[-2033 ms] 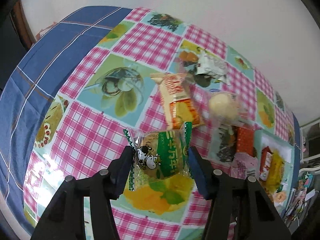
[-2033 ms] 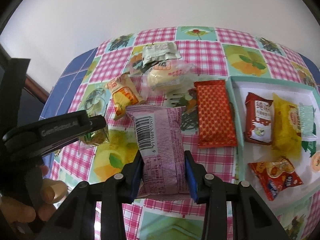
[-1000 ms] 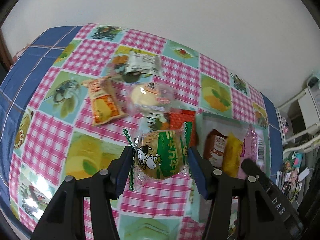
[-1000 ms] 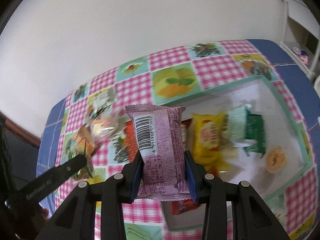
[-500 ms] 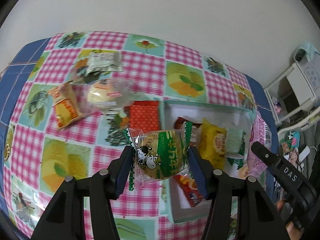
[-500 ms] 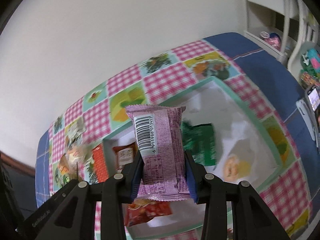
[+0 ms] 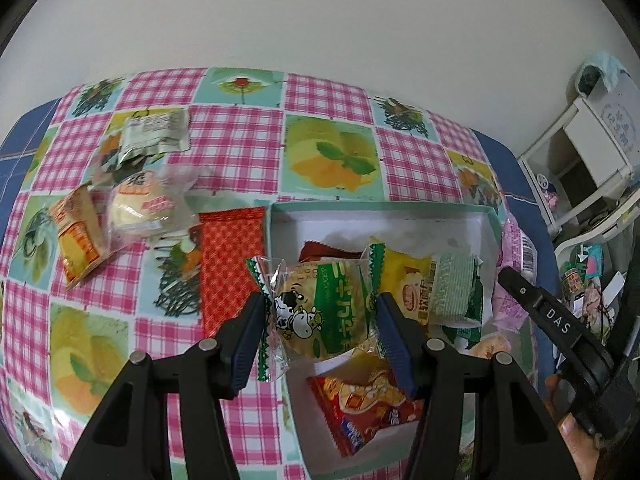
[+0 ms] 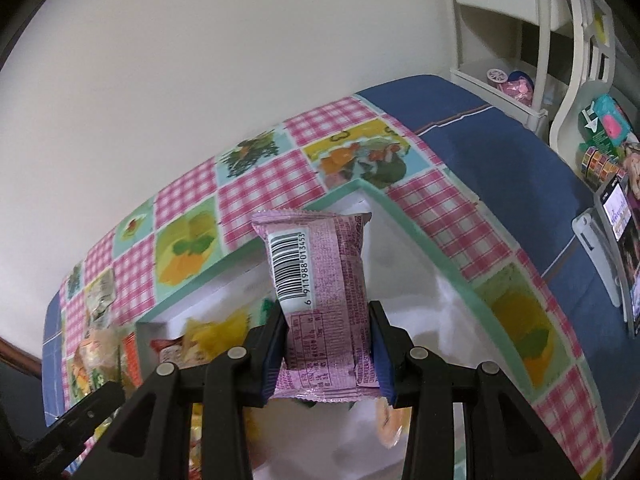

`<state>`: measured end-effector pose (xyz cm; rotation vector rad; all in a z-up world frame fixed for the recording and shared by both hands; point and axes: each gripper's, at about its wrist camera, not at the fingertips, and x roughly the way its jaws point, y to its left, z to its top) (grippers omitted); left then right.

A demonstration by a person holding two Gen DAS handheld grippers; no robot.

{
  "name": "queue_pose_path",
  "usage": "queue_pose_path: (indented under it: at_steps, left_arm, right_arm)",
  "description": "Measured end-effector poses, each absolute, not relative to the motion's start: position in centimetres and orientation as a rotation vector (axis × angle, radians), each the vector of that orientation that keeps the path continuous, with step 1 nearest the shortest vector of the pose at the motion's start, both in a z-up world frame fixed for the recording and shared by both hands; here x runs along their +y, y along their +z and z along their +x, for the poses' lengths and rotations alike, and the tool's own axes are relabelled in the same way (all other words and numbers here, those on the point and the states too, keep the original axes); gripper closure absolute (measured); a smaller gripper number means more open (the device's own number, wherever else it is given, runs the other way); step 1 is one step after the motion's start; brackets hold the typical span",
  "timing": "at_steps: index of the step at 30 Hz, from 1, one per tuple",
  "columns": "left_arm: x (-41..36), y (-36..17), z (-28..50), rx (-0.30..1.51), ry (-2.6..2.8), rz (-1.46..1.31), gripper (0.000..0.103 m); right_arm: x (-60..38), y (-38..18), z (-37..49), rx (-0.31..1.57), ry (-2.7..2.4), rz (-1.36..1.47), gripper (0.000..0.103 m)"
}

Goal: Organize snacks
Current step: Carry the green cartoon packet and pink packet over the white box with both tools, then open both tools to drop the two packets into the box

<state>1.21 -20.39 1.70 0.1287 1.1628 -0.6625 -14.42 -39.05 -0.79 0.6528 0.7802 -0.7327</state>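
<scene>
My left gripper (image 7: 320,316) is shut on a green and clear cow-print snack pack (image 7: 320,312), held over the left part of the white box with a teal rim (image 7: 380,210). My right gripper (image 8: 328,344) is shut on a pink snack pack with a barcode (image 8: 316,272), above the same white box (image 8: 424,248). Inside the box lie a yellow pack (image 7: 404,276), a pale green pack (image 7: 452,288), a red pack (image 7: 360,408) and others. The right gripper's finger (image 7: 548,316) shows at the right of the left wrist view.
On the checked tablecloth (image 7: 240,144) left of the box lie a red patterned pack (image 7: 228,256), a clear bun pack (image 7: 144,204), an orange pack (image 7: 76,236) and a silver pack (image 7: 156,132). A white shelf (image 8: 516,20) stands to the right. A phone (image 8: 616,252) rests on the blue cloth.
Both grippers have moved right, from over the loose snacks to over the box, each still carrying its pack. The right one now hangs over the box's far right part.
</scene>
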Motion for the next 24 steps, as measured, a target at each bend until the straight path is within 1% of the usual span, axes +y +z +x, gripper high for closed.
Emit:
queue_pose_path:
  at_steps: [12, 24]
  left_arm:
    - [-23.8, 0.3, 1.9, 1.124, -0.703, 0.177, 0.045]
    - [-25.4, -0.8, 2.0, 1.111, -0.724, 0.196, 0.045]
  right_arm:
    - [-41.2, -1.4, -13.2, 0.775, -0.776, 0.539, 0.062]
    - [-42.3, -3.2, -12.1, 0.814, -0.78, 0.522, 0.061]
